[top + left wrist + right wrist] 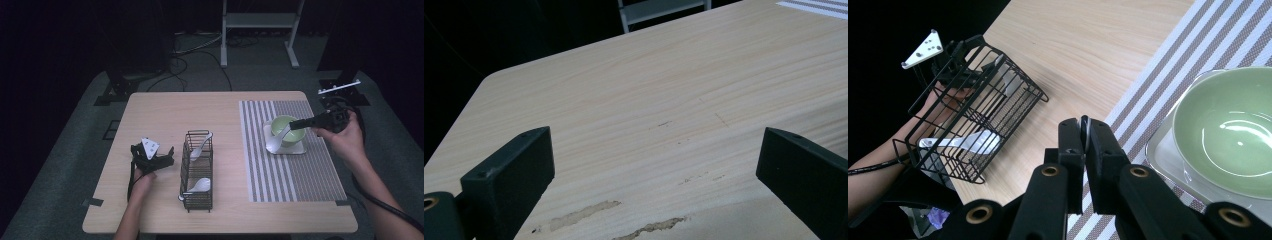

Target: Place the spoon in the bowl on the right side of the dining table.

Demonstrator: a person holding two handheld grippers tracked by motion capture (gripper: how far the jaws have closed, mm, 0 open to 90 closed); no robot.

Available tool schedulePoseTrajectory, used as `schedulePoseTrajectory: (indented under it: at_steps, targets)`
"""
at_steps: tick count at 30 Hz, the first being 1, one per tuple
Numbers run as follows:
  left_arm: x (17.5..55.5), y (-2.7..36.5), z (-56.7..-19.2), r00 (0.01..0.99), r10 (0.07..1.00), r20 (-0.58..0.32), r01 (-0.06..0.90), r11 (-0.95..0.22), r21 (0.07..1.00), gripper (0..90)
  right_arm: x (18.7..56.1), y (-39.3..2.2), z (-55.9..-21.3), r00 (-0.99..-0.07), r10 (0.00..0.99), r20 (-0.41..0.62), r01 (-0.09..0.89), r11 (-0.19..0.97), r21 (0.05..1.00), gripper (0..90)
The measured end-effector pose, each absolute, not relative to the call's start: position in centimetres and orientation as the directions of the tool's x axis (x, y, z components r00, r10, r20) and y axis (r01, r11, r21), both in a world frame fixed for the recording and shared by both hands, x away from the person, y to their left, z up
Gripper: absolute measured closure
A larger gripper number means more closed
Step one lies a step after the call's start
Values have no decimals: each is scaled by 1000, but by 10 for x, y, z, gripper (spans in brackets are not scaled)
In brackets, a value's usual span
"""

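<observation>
My right gripper (296, 125) is shut on the handle of a white spoon (275, 142). The spoon's bowl hangs over the white square tray (301, 149), at the near left rim of the green bowl (285, 124). Between the closed jaws in the right gripper view (1084, 126) a thin sliver of the handle shows, with the green bowl (1233, 130) to the right. My left gripper (167, 156) rests on the table left of the black wire basket (197, 170). It stands open (656, 145) over bare wood.
Two white spoons (201, 145) (199, 186) lie in the basket (973, 110). A striped placemat (290, 175) covers the table's right part under the tray. A white metal stand (260, 22) is on the floor beyond the table's far edge.
</observation>
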State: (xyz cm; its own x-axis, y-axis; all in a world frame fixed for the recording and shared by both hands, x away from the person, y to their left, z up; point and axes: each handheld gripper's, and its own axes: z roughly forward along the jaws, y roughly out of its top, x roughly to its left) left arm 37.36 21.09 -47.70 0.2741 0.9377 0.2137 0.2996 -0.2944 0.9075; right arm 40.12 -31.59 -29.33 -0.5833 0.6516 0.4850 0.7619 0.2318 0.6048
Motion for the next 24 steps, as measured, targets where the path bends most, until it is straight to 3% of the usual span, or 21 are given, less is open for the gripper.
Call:
schedulePoseTrajectory:
  at_steps: [24]
  targets:
    - [374,211,-477,274,938,212,300,-293,908,12,406,-328,-295,-556,670,493,775,202,599,855]
